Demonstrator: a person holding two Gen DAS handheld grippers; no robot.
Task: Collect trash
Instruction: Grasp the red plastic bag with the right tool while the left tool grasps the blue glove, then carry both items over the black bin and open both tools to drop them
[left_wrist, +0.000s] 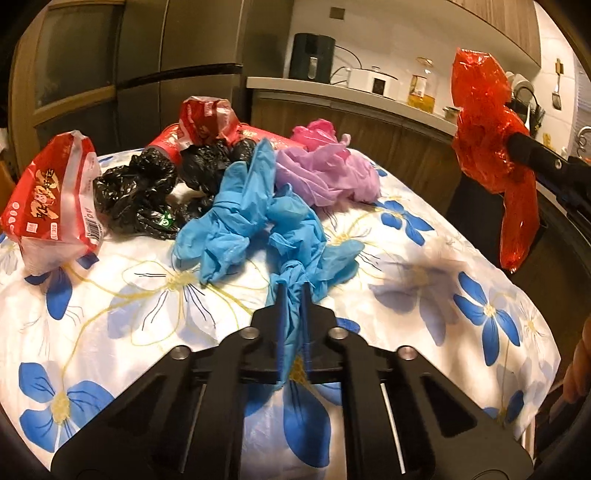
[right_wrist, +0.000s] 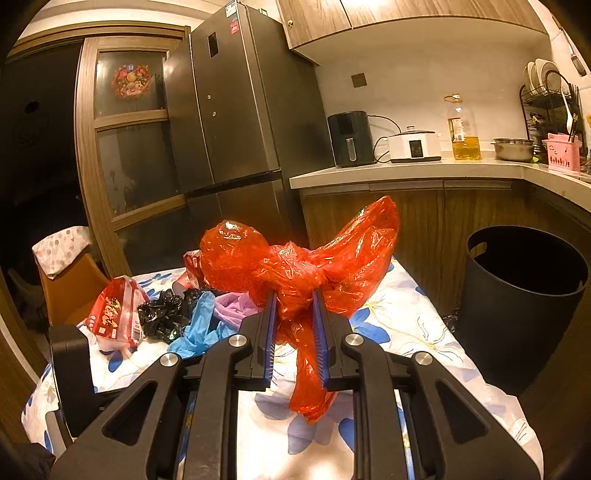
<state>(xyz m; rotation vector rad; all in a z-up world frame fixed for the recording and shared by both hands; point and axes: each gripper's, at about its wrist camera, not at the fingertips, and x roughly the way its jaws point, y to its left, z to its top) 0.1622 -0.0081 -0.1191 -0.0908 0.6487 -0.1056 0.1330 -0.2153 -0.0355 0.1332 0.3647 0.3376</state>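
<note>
**Both grippers clamped on trash**

Here, the blue bag (left_wrist: 255, 218) lies crumpled on the flowered tablecloth (left_wrist: 424, 295), and the left gripper (left_wrist: 292, 295) pinches its knotted end, fingers pressed nearly together on the thin plastic. The right gripper (right_wrist: 293, 306) grips the red bag (right_wrist: 295, 266) at its bunched middle, held clear above the table, with a tail hanging down between the blue pads (right_wrist: 319, 332).

Just behind the blue bag sit a lilac bag (left_wrist: 325, 177) with a pink bag (left_wrist: 317, 133) touching its far side, and crumpled black bags (left_wrist: 147, 192) to the left. A red-and-white wrapper (left_wrist: 51, 199) stands at the table's left edge; another (left_wrist: 207, 118) sits on top at the back of the heap. A black bin (right_wrist: 517, 317) stands on the floor just beside the table's right side. A fridge (right_wrist: 240, 110) and a counter (right_wrist: 406, 171) with appliances lie beyond.
</note>
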